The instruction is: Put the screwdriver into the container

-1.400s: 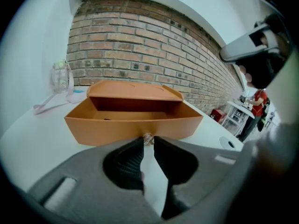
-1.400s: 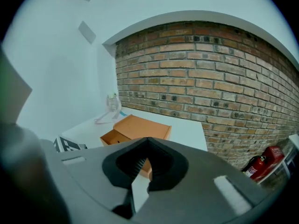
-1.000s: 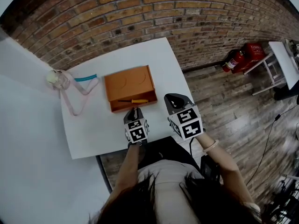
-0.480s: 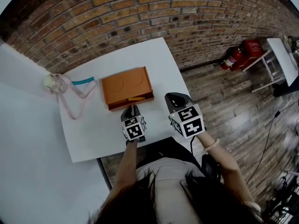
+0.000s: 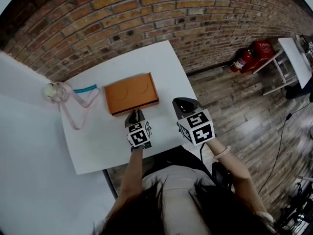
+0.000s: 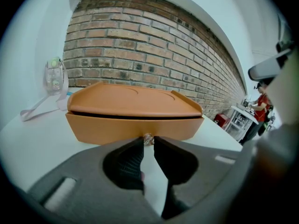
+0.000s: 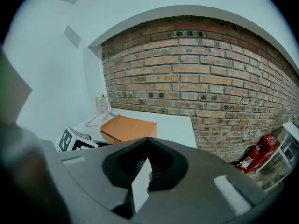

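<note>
- Head view: we see the orange box (image 5: 129, 93) mid-tabletop (image 5: 98, 141), the left gripper (image 5: 135, 115) at its near side, the right gripper (image 5: 183, 103) towards the near right corner; the screwdriver is out of sight
- Left gripper view: our jaws clamp the box's small knob (image 6: 148, 139)
- Right gripper view: our jaws are pressed together, empty

Workshop-like room: bare brick wall (image 5: 146, 13), plank floor (image 5: 244, 111), red fire extinguishers (image 5: 247, 58).
</note>
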`<action>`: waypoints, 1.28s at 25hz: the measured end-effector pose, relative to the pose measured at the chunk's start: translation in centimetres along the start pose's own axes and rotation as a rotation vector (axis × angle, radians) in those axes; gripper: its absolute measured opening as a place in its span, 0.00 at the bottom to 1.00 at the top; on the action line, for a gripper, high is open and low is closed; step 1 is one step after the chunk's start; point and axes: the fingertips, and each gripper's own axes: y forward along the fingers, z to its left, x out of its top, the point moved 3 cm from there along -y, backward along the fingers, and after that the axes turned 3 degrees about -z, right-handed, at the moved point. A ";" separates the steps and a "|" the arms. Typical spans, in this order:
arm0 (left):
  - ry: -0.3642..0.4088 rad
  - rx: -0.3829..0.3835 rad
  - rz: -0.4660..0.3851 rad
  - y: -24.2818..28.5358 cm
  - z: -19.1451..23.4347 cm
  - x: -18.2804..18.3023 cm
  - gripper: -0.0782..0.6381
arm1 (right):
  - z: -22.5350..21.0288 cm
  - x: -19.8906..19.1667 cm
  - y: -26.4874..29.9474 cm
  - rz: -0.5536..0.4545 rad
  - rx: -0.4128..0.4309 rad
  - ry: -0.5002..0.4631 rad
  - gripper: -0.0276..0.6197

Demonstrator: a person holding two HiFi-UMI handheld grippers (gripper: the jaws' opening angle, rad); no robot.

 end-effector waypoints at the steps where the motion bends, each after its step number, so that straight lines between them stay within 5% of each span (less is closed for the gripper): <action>1: 0.000 0.000 -0.001 0.1 0.0 0.1 0.20 | -0.1 0.1 0.1 -0.001 0.000 0.000 0.05; 32: 0.024 -0.034 -0.017 -2.0 -0.6 -0.7 0.28 | 1.9 0.0 -3.5 -0.091 0.024 0.010 0.05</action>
